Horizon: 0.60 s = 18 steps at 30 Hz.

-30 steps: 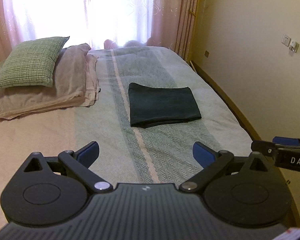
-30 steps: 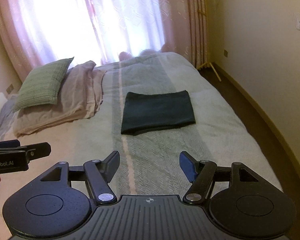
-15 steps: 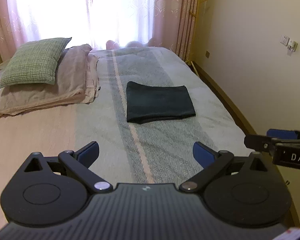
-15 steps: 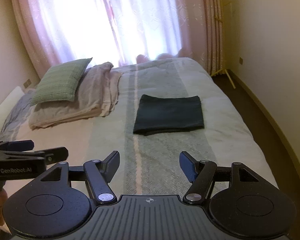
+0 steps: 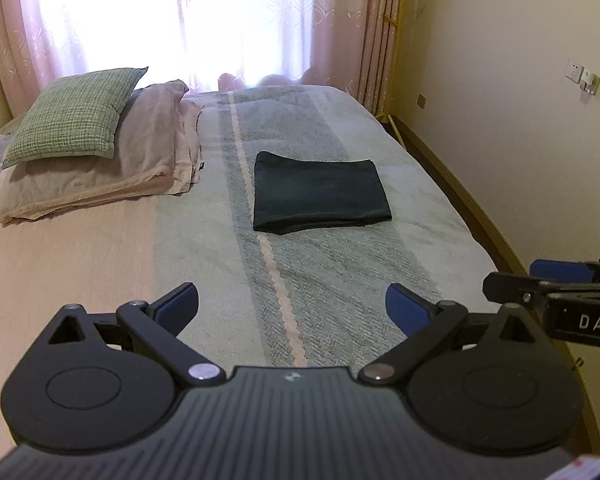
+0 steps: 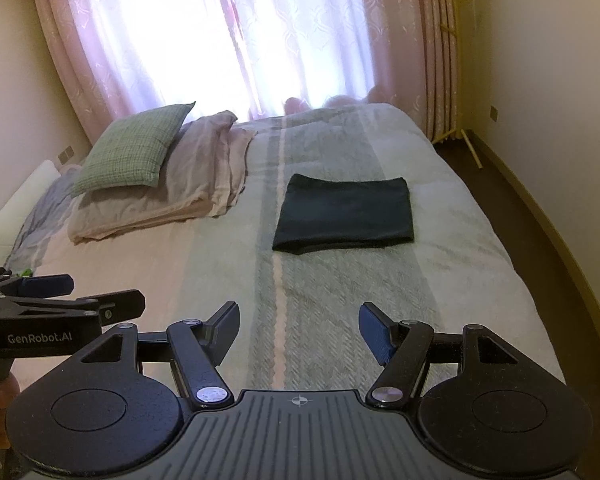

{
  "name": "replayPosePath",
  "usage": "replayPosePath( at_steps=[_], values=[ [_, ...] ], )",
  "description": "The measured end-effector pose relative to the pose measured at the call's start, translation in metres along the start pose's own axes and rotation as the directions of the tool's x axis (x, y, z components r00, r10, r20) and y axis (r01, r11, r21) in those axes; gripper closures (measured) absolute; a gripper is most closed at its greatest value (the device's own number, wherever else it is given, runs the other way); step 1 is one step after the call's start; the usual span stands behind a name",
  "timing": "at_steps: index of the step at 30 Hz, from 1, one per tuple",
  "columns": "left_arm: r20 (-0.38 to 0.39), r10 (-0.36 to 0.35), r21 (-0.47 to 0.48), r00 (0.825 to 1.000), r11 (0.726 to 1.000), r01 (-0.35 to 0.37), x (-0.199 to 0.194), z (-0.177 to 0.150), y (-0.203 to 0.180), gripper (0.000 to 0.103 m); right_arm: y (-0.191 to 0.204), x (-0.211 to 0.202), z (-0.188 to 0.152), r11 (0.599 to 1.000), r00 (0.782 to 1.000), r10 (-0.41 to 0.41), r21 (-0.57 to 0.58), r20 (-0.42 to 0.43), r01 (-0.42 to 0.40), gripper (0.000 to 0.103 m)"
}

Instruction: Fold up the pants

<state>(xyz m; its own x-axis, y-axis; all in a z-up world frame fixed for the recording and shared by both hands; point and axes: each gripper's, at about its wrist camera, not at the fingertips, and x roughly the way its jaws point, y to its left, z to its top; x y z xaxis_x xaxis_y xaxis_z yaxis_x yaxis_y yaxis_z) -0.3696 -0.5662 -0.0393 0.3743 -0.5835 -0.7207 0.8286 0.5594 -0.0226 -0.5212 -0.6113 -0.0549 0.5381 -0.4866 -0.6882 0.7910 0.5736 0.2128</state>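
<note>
The folded dark pants [image 5: 320, 192] are seen at twelve o'clock, long axis crosswise, well apart from the spread, empty left gripper [image 5: 292, 308] and right gripper [image 6: 298, 330].

both the left gripper [image 5: 292, 308] and the right gripper [image 6: 298, 330] hang above the bed [image 5: 340, 280], jaws apart and empty.

I see a big bed [image 5: 340, 280] with a green and pink striped cover. At its far left corner a green pillow [image 5: 76, 120] sits on a folded pink blanket [image 5: 140, 160]. Behind the far edge, pink curtains [image 6: 100, 60] glow with bright window [image 6: 204, 20] light. A cream wall [image 5: 520, 140] stands on the right, with a dark floor [image 6: 540, 220] below.
</note>
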Motion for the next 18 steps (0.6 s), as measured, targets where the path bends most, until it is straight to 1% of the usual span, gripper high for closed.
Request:
replayPosePath(
  at_steps=[18],
  values=[
    [0.020,0.011,0.000,1.000,1.000,-0.011,-0.007,-0.007,-0.032,0.004,-0.022,-0.015,-0.006,1.000,1.000,0.006,-0.003,0.000,-0.006,0.040]
  ],
)
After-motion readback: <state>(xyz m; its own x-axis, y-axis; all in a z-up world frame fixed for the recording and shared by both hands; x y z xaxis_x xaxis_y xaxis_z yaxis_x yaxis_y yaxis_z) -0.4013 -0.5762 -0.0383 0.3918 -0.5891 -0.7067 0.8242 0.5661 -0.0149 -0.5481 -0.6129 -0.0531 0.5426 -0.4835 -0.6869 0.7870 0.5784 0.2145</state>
